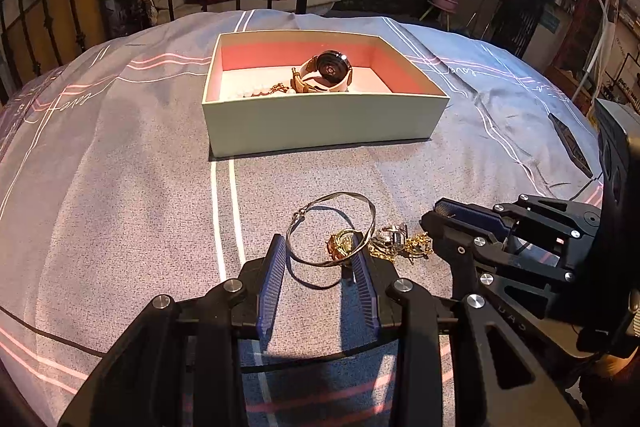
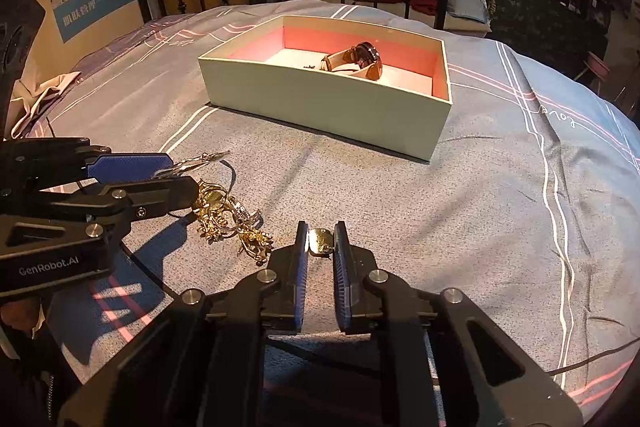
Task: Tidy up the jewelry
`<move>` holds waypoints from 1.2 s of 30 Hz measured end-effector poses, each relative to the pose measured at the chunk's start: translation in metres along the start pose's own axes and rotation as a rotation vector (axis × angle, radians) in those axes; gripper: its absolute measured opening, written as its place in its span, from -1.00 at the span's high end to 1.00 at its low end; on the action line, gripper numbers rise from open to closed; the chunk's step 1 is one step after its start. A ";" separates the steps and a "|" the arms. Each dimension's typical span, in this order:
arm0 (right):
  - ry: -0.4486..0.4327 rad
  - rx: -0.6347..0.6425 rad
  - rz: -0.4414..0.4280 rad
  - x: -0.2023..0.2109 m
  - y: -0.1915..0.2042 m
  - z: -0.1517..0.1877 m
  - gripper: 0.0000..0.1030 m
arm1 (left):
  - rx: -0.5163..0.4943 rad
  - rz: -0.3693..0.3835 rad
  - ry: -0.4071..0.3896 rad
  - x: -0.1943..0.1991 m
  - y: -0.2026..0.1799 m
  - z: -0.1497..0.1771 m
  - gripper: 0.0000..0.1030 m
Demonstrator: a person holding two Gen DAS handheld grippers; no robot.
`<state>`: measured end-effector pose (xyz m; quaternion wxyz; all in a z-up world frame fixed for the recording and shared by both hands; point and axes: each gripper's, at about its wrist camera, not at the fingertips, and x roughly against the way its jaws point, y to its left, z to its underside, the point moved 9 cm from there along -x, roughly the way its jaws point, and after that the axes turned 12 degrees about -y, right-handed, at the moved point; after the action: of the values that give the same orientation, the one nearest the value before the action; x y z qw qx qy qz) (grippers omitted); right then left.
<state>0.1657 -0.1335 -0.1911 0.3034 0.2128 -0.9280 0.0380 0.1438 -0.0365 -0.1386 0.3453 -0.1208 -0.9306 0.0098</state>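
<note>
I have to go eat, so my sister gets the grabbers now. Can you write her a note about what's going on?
Left gripper: open, its fingers on either side of the silver bangle on the bed cover.
Right gripper: shut on a small gold piece, low over the cover.
Done: the watch and a pearl strand lie in the box.
Left: the bangle, the gold piece and the tangle of gold chains and rings beside it go into the box.
</note>
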 end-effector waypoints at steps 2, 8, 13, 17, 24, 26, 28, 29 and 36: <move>-0.002 0.003 0.002 0.000 0.000 0.000 0.73 | -0.013 -0.001 0.001 -0.003 0.000 -0.001 0.72; -0.015 -0.010 0.004 0.003 -0.001 -0.003 0.74 | -0.011 -0.008 -0.021 0.001 0.003 -0.009 0.94; -0.035 -0.012 0.001 0.010 -0.002 -0.011 0.74 | -0.004 -0.010 -0.039 0.006 0.005 -0.016 0.94; -0.053 -0.011 0.002 0.015 -0.002 -0.017 0.74 | -0.003 -0.009 -0.054 0.010 0.004 -0.023 0.94; -0.068 -0.009 0.002 0.016 -0.003 -0.029 0.74 | -0.010 0.001 -0.061 0.010 0.000 -0.034 0.94; -0.079 -0.006 0.007 0.015 -0.005 -0.037 0.74 | -0.010 -0.008 -0.067 0.007 0.001 -0.040 0.94; -0.095 -0.002 0.012 0.014 -0.007 -0.047 0.74 | -0.010 -0.009 -0.077 0.004 0.002 -0.050 0.94; -0.105 0.000 0.015 0.014 -0.009 -0.053 0.74 | -0.009 -0.010 -0.079 0.001 0.003 -0.055 0.94; -0.165 -0.007 0.039 0.002 -0.027 -0.097 0.74 | -0.007 -0.015 -0.107 -0.017 0.008 -0.097 0.94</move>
<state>0.2284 -0.1391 -0.1126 0.2256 0.1961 -0.9540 0.0227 0.2206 -0.0385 -0.0761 0.2949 -0.1145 -0.9486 0.0102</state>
